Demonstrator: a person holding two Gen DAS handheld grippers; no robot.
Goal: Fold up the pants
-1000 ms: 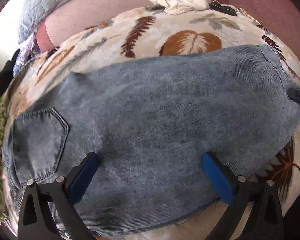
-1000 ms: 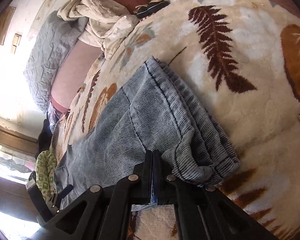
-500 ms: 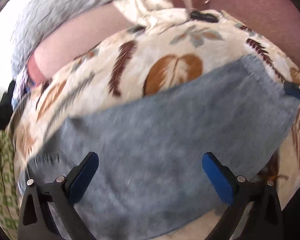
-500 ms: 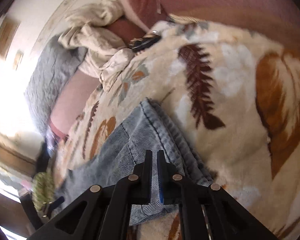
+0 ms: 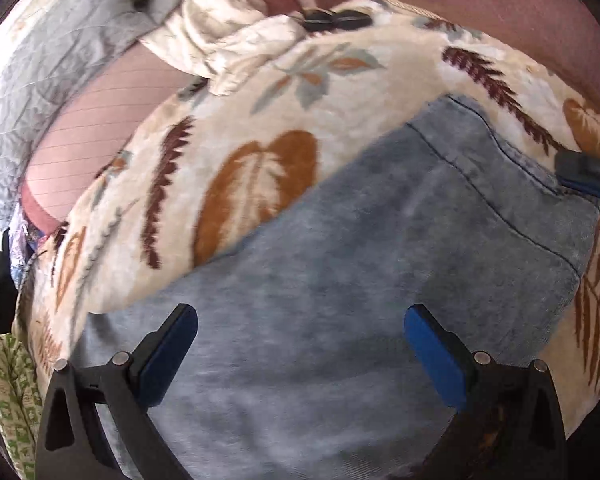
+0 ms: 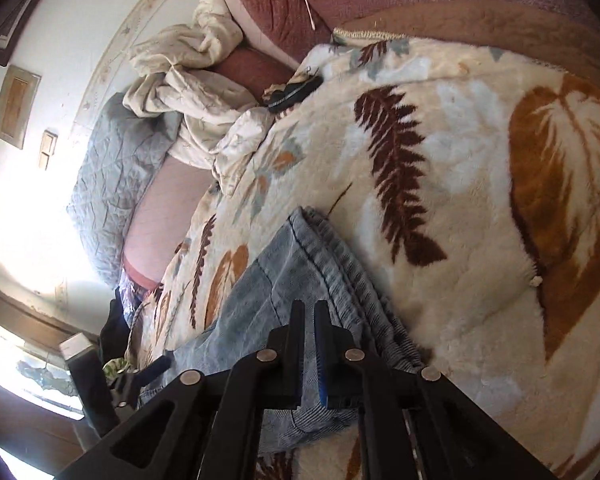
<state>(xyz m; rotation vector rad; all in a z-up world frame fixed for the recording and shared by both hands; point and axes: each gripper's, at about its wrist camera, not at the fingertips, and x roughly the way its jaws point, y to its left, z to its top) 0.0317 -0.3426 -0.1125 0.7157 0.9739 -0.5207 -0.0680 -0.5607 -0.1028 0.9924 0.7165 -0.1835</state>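
We see the pants (image 5: 340, 300), pale washed denim, lying flat on a cream blanket (image 5: 340, 92) printed with brown and rust leaves; the blanket covers a bed.

Left wrist view: the left gripper (image 5: 300, 344) hovers over the broad denim panel with its jaws spread wide, blue pads (image 5: 432, 352) well apart, nothing between them. Dark stitched seams run across the cloth toward the upper right corner. There the tip of the right gripper (image 5: 584, 172) enters from the frame edge at the denim's edge. The denim surface is motion-blurred.

Right wrist view: the right gripper (image 6: 306, 320) has its jaws drawn narrow, only a thin slit between them. Denim hem layers lie under and around the tips; we cannot tell whether cloth sits in the slit. This view alone shows the stacked, ribbed hem edges (image 6: 356, 280) of the pants, several layers lying together on the blanket.

It also shows the left gripper (image 6: 148, 372) small at the far end of the denim, lower left, which its own camera cannot place.

Beyond the pants both views show a crumpled cream sheet (image 6: 188, 84), a grey quilted cover (image 6: 116, 184) and a small dark object (image 6: 292, 94) at the blanket's far edge. Only the right view shows the red pillow (image 6: 276, 8) and the wall frames (image 6: 16, 106). Only the left view shows a green patterned cloth (image 5: 8, 396) at its left edge.
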